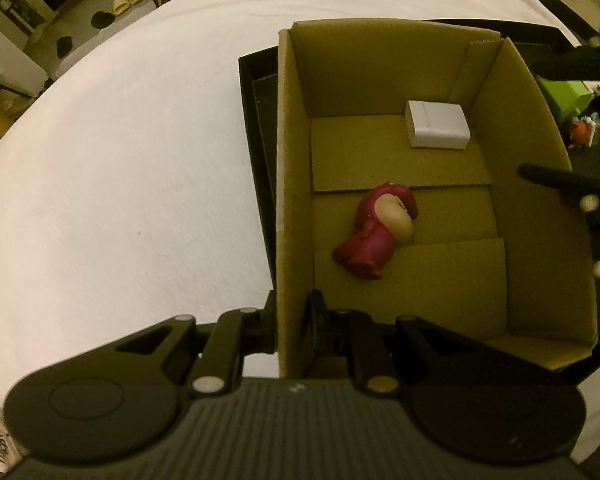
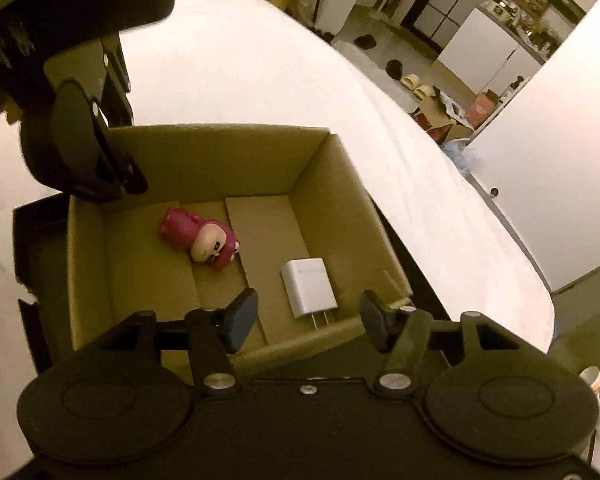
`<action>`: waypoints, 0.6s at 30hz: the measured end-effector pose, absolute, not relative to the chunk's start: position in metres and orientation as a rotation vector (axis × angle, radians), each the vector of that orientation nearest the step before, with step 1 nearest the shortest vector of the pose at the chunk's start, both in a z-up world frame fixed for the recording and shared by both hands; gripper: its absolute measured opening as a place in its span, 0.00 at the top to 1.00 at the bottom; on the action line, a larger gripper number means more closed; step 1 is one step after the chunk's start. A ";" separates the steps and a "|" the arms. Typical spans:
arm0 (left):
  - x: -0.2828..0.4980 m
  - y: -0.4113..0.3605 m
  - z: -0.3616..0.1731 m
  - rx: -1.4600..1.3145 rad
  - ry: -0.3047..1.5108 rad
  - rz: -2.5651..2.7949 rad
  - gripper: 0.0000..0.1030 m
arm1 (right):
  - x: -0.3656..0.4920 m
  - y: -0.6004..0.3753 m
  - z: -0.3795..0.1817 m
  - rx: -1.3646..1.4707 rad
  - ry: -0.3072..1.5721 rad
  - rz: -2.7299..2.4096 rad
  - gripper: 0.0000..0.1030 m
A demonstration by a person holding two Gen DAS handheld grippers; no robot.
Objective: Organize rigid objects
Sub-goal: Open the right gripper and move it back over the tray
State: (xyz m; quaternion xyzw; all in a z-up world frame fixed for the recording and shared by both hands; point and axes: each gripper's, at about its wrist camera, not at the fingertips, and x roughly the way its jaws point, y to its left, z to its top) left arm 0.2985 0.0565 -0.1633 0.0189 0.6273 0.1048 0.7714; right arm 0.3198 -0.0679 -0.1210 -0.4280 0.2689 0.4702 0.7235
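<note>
Left tongs (image 1: 294,320): pressed together on the near wall of the cardboard box (image 1: 284,160), one finger outside the wall and one inside, steadying it.
Right tongs (image 2: 308,320): spread apart with nothing between the pads, poised above the box's near edge.
Box: open-topped, standing in a shallow black tray (image 1: 256,120) on a white bench (image 1: 120,180).
Charger: a white plug-in charger (image 2: 308,288) lies flat on the box floor near one corner, prongs pointing toward the right tongs. In the right wrist view it sits just beyond and between the two spread pads, touching neither.
Figurine: a small pink toy figure (image 2: 204,240) lies on its side mid-floor, well apart from the charger and nearer the wall the left tongs pinch.
Done so far: two rigid items are inside the box; judging by the empty, spread tongs above it, the charger looks freshly placed.
Left to do: a green object (image 1: 564,96) and a small colourful toy (image 1: 584,132) remain outside the box in the tray, so more items probably need packing.
</note>
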 end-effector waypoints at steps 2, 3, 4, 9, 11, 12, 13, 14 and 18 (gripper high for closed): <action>0.299 0.056 -0.163 0.044 1.362 0.228 0.87 | 0.323 -0.079 -0.114 -0.919 0.575 1.030 0.45; 0.299 0.056 -0.163 0.043 1.362 0.229 0.87 | 0.326 -0.083 -0.110 -0.900 0.576 1.026 0.45; 0.299 0.056 -0.163 0.042 1.362 0.230 0.87 | 0.330 -0.089 -0.106 -0.862 0.592 1.028 0.45; 0.298 0.058 -0.165 0.048 1.361 0.230 0.87 | 0.347 -0.117 -0.094 -0.810 0.584 0.972 0.45; 0.299 0.058 -0.165 0.049 1.361 0.230 0.87 | 0.354 -0.128 -0.093 -0.787 0.601 0.956 0.44; 0.299 0.058 -0.165 0.048 1.362 0.231 0.87 | 0.358 -0.134 -0.093 -0.772 0.615 0.956 0.44; 0.299 0.057 -0.165 0.049 1.362 0.231 0.87 | 0.361 -0.137 -0.094 -0.762 0.628 0.955 0.44; 0.299 0.058 -0.165 0.049 1.362 0.230 0.87 | 0.365 -0.142 -0.095 -0.757 0.641 0.949 0.44; 0.299 0.057 -0.165 0.053 1.361 0.229 0.87 | 0.371 -0.157 -0.104 -0.744 0.674 0.920 0.44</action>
